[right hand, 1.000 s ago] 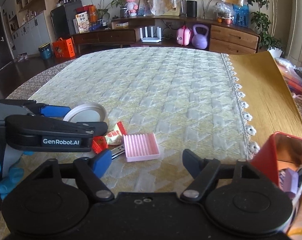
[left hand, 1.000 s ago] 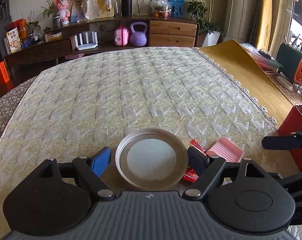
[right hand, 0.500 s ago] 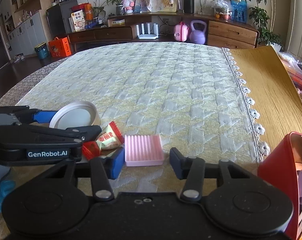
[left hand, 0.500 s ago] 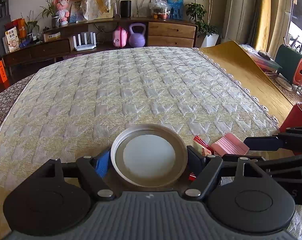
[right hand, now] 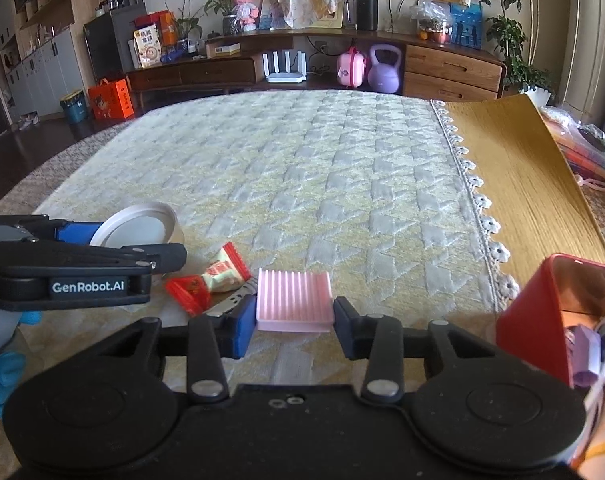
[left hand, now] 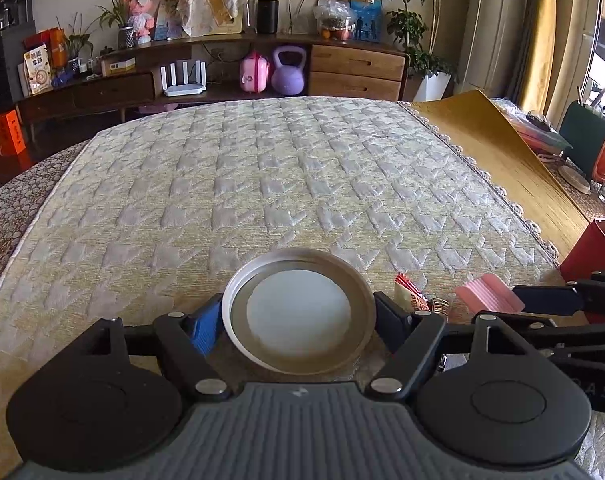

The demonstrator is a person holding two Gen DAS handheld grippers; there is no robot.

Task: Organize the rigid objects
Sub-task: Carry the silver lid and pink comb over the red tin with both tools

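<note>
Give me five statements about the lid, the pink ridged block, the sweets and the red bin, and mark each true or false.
1. The round lid lies between the left gripper fingers. True.
2. The pink ridged block sits inside the red bin. False: it lies on the quilted cloth, between the closing right gripper fingers.
3. The wrapped sweets lie between lid and block. True.
4. The red bin is empty. False: things show inside it.
5. The lid is square. False: it is round.
</note>
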